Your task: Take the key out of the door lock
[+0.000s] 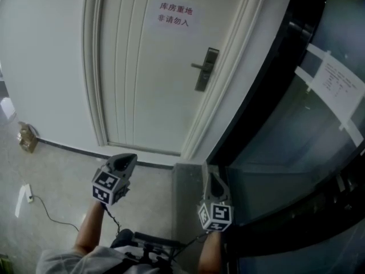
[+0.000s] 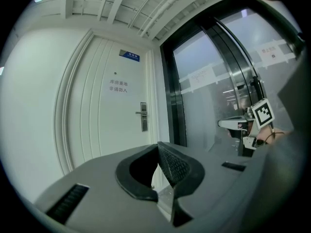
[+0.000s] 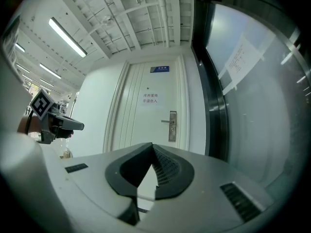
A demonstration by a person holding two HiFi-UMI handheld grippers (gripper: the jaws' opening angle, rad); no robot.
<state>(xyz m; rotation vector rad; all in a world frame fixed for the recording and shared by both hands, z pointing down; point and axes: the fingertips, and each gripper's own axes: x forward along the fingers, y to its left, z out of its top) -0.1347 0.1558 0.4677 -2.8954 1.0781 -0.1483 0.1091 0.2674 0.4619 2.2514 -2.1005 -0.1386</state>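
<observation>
The door (image 1: 142, 67) stood at twelve o'clock, the notice (image 1: 175, 14) on its upper part and the lock handle (image 1: 205, 68) below, near its three o'clock edge. The glass wall (image 1: 285, 141) ran at two o'clock, a sheet (image 1: 336, 81) on it. The left gripper (image 1: 128, 158) and right gripper (image 1: 213, 178) were side by side, well apart from the door.

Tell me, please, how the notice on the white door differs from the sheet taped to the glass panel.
The door notice bears a few large red characters; the glass sheet is filled with small dark print. The door notice sits above the lock handle; the glass sheet is on the glass panel to the right. Long pale tape strips run past the glass sheet's corners; none shows on the door notice. Both are white paper.
</observation>
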